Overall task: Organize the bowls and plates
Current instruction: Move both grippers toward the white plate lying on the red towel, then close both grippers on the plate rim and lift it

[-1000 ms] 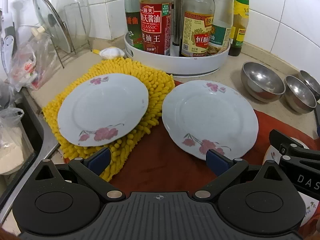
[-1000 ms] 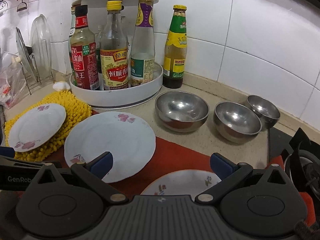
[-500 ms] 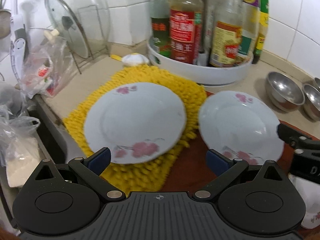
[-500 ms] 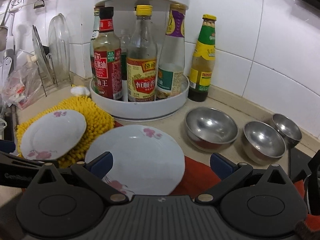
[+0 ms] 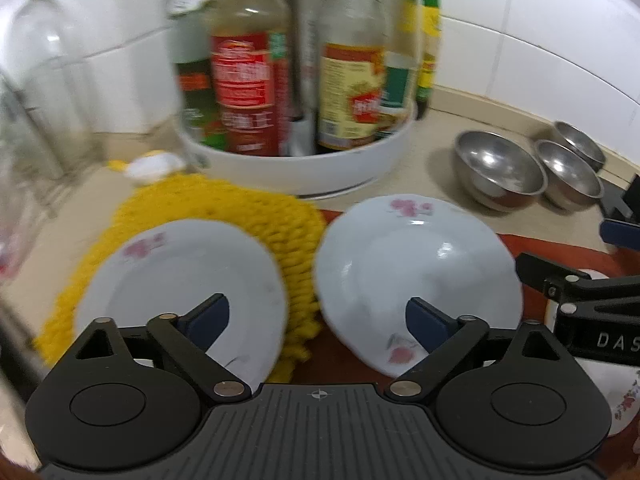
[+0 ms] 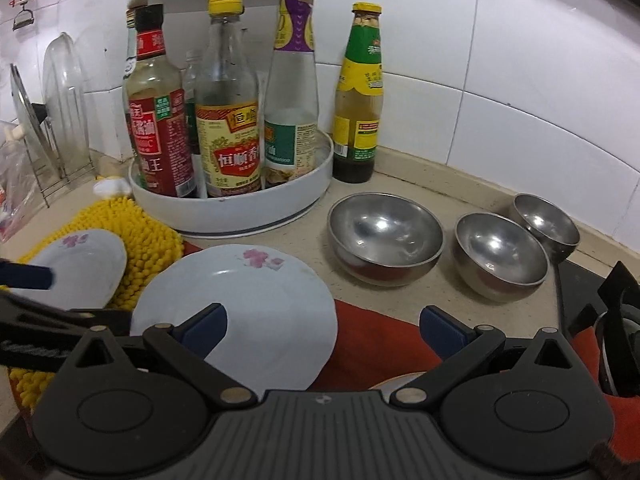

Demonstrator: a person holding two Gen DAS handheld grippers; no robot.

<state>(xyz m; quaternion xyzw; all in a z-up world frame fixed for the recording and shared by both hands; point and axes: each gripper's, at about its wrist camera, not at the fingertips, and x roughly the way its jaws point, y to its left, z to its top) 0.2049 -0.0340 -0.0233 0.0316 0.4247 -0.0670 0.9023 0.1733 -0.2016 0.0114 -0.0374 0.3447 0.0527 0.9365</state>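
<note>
Both pairs of fingers stand apart with nothing gripped: the left gripper (image 5: pixel 318 322) has just been closing a little, its blue pads still wide with only air between them, one pad over each of two plates below; the right gripper (image 6: pixel 324 330) is spread wide as well, hanging over the near edge of a red mat (image 6: pixel 376 344). Just beyond the left pads, the left plate (image 5: pixel 180 280) lies on a shaggy yellow cloth (image 5: pixel 240 216), and the middle plate (image 5: pixel 412 276) lies beside it on the red mat, close to the cloth's edge but whether they touch I cannot tell. Both are white with pink flowers. A third plate (image 5: pixel 616 384) of the same kind peeks out at the right, mostly hidden under the right gripper's arm. Further back, three steel bowls sit upright in a row on the bare table (image 6: pixel 432 300): the large bowl (image 6: pixel 386 236) nearest the middle plate, the medium bowl (image 6: pixel 500 256) next to it, the small bowl (image 6: pixel 546 220) just behind that. Behind the plates stands a white round tray (image 6: pixel 240 208) holding several sauce bottles, with a green-labelled bottle (image 6: pixel 360 96) standing just beside it against the tiled wall (image 6: pixel 500 60)
</note>
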